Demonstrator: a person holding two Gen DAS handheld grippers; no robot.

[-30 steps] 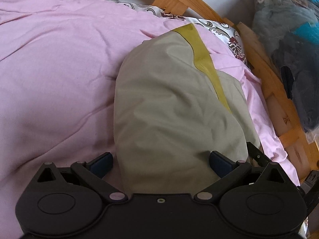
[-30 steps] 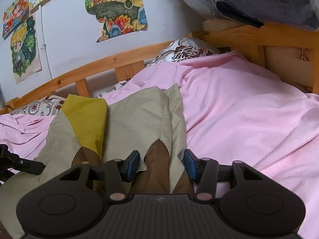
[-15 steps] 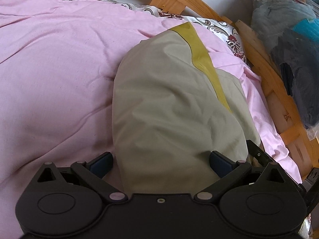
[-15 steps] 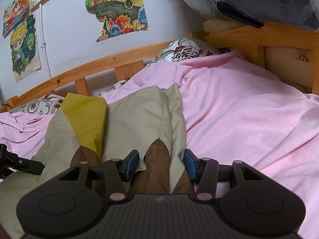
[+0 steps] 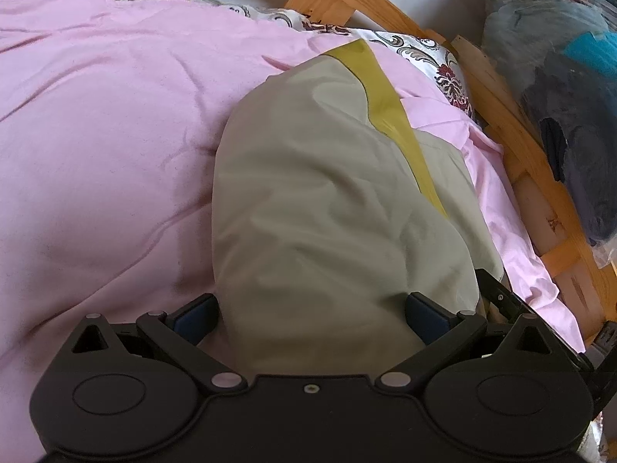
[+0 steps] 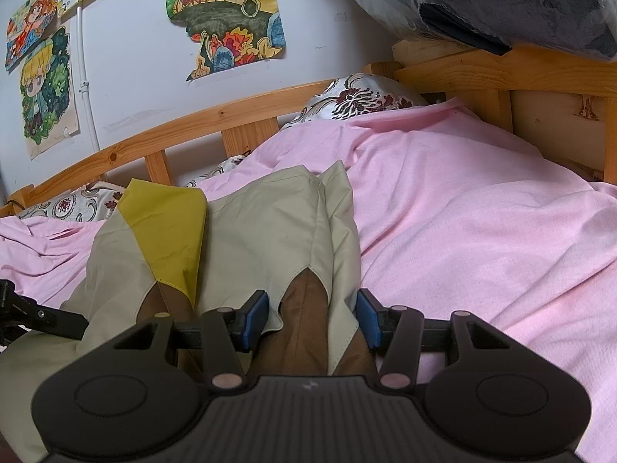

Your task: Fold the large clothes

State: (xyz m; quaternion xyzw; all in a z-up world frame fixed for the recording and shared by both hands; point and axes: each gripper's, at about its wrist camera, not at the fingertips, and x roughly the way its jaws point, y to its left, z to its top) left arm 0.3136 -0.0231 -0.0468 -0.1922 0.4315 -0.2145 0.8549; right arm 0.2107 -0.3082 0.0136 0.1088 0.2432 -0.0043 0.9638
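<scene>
Both claws are straddling the beige garment (image 5: 327,193) with jaws apart: left claw (image 5: 312,314), right claw (image 6: 312,316), its long axis stretching straight ahead.

Beige garment (image 5: 327,200): matt woven cloth, softly creased, with mustard-yellow panel (image 6: 169,231) and brown panel (image 6: 304,320). Pink bedsheet (image 5: 108,123): matt, finely textured cloth, wrinkled. Bed frame (image 6: 216,119): knotty varnished pine. Wall drawings (image 6: 227,15): paper. Left hand-held gripper (image 5: 310,312), right hand-held gripper (image 6: 310,318): matt black plastic, blue pads.
</scene>
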